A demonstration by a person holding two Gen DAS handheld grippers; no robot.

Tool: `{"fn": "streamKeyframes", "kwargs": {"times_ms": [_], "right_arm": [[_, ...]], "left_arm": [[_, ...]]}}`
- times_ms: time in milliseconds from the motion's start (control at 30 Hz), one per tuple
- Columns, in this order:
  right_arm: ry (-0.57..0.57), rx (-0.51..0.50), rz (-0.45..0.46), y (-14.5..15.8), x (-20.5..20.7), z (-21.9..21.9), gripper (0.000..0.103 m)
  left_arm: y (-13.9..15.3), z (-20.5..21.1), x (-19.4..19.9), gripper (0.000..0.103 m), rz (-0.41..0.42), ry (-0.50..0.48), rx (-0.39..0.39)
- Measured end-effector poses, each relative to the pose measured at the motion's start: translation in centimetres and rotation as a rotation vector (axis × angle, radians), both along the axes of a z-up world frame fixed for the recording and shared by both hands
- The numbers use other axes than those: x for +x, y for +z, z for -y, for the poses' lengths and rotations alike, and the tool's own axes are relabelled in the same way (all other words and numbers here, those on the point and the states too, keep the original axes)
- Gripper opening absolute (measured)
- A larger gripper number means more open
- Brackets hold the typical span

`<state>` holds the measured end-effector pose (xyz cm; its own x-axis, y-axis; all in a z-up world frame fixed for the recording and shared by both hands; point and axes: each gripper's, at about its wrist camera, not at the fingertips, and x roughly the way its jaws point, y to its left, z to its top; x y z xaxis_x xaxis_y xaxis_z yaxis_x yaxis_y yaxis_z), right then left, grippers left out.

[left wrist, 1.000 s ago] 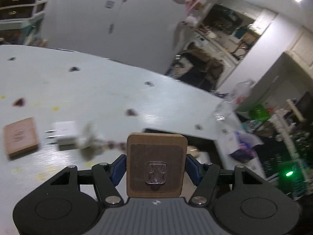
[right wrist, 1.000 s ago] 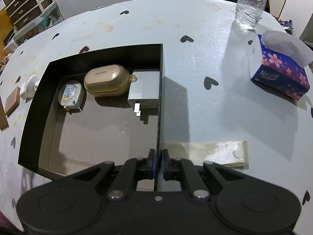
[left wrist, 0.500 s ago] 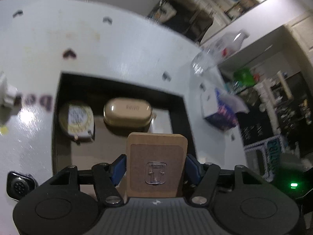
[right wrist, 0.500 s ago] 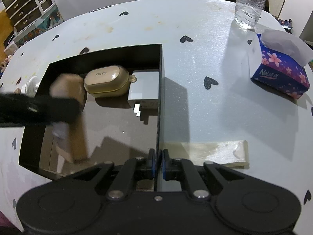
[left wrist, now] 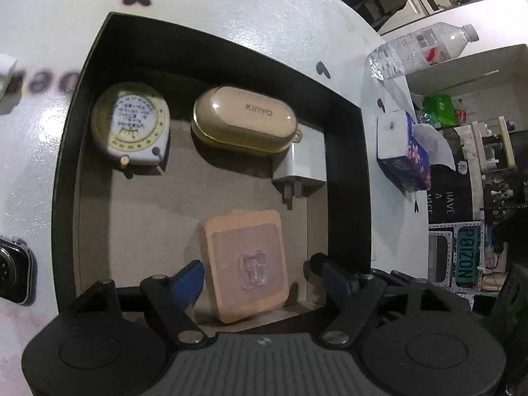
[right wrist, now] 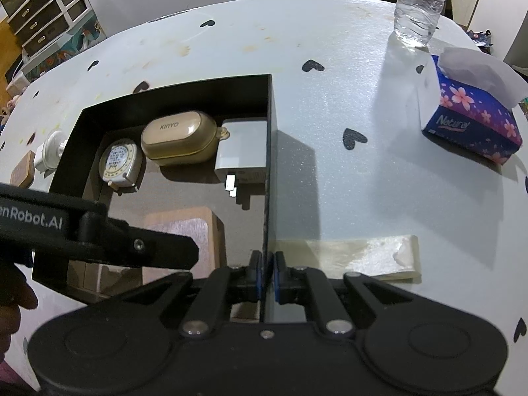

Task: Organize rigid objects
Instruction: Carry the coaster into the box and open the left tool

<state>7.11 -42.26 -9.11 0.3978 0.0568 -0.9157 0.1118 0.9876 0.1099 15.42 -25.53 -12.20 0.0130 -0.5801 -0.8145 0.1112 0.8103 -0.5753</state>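
A black open box (left wrist: 211, 39) (right wrist: 269, 165) sits on the white table. Inside lie a round tape measure (left wrist: 132, 123) (right wrist: 118, 163), a beige KINYO case (left wrist: 244, 117) (right wrist: 180, 138) and a white charger (left wrist: 305, 168) (right wrist: 242, 160). A wooden block with a clear hook (left wrist: 246, 264) (right wrist: 184, 231) rests on the box floor. My left gripper (left wrist: 257, 275) is open, fingers either side of the block without touching it. My right gripper (right wrist: 267, 275) is shut on the box's right wall.
A smartwatch (left wrist: 11, 274) lies left of the box. Another wooden block (right wrist: 23, 168) and a white plug (right wrist: 49, 151) lie beyond the box's left wall. A tissue box (right wrist: 472, 109), a water bottle (right wrist: 420, 3) and a tape strip (right wrist: 363, 254) are to the right.
My left gripper carried the wooden block over the box, lowered it and opened; the block now rests on the box floor. The right gripper has not moved.
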Motion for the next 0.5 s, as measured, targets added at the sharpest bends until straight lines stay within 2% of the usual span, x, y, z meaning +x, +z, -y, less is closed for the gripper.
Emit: {"fn": "streamKeyframes", "kwargs": {"times_ms": [133,200,300,500], "right_arm": [[0.001,-0.002,0.0,-0.02,0.04,-0.02,0.007],[0.002,-0.002,0.0,-0.03,0.03,-0.01,0.007],[0.003,-0.005,-0.002,-0.05,0.06,-0.04,0.007],[0.008,-0.012,-0.003,-0.08,0.08,-0.14,0.007]], "left_arm": [[-0.12,-0.49,-0.03,0.057,0.007,0.016,-0.006],[-0.42,-0.46,0.02,0.043,0.0,0.02,-0.025],[-0.87,0.22,-0.21,0.039,-0.015,0.006,-0.048],[-0.7,0.08,-0.47,0.039,0.007,0.01,-0.047]]}}
